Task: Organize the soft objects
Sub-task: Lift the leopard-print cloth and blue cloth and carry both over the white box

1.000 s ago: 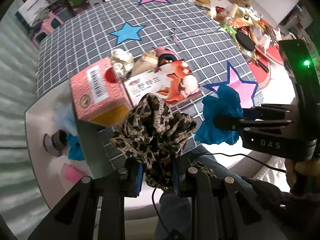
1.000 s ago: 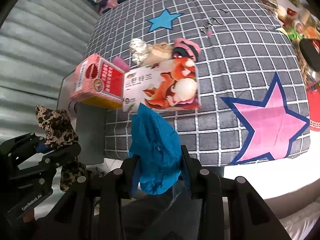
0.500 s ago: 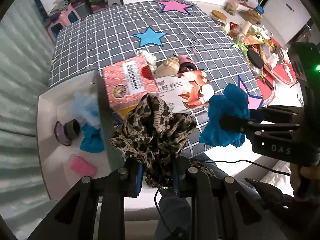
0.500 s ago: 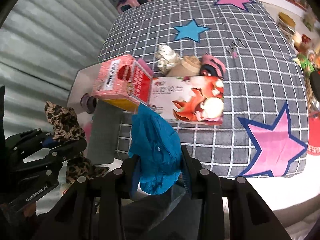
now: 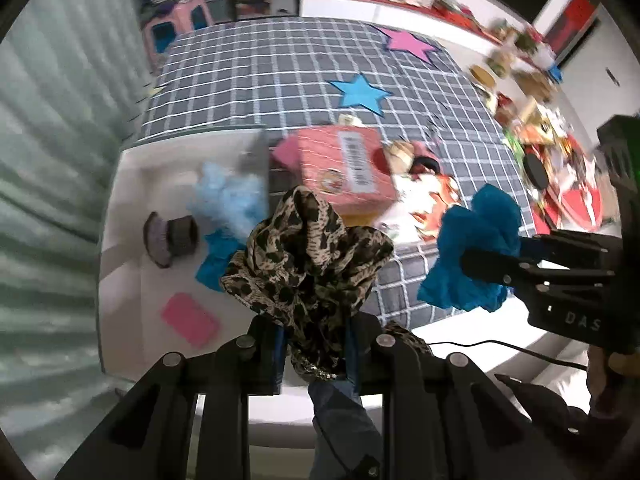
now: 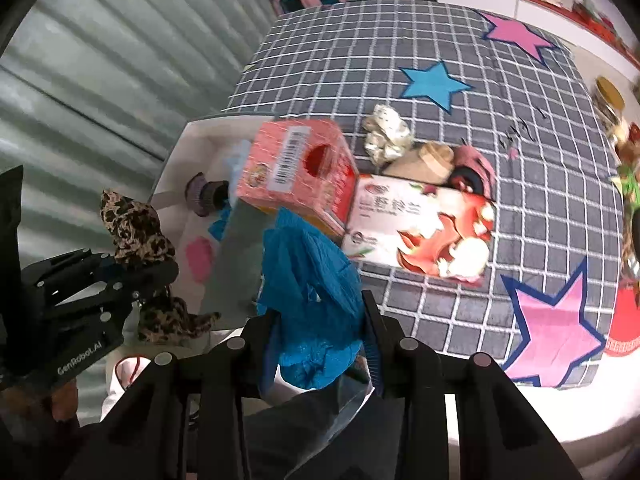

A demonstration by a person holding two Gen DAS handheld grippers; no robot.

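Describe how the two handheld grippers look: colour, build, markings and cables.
Both are matte black with ribbed linkage bars and silver rivets. The left gripper has blue pads and reads "GenRobot.AI" on its side. The right gripper has blue pads too, shows "DAS" lettering, a green light and a thin black cable.

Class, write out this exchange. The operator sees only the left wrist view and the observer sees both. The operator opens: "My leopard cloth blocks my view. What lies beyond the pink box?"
Observer: A crumpled white cloth lies on the checked cover, just past the pink box.
Operator: Does my cloth hang below my gripper?
Observer: Yes, a long tail of the leopard cloth dangles under the left gripper.
Operator: What do the right gripper and its blue cloth hide from me?
Observer: A large pink star printed at the cover's near corner.
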